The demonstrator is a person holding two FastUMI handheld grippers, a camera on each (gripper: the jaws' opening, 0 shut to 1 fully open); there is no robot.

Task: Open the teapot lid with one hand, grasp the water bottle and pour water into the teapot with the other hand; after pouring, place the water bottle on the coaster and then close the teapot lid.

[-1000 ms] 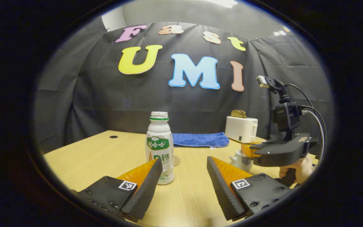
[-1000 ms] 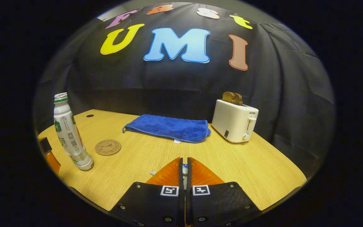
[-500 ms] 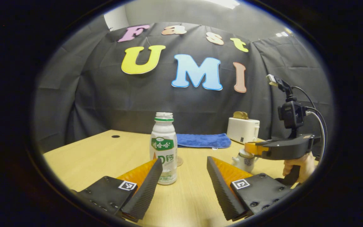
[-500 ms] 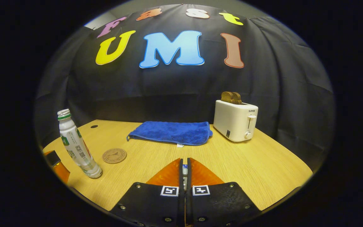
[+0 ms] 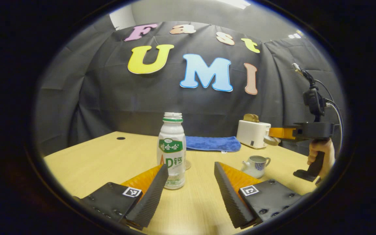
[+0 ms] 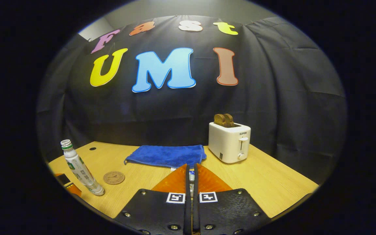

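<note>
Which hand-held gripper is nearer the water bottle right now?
Left. The left hand-held gripper is open just before the water bottle; the right hand-held gripper holds the lid beyond the teapot.

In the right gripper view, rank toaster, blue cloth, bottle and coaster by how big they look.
1. blue cloth
2. toaster
3. bottle, though it stands nearer the camera
4. coaster
</note>
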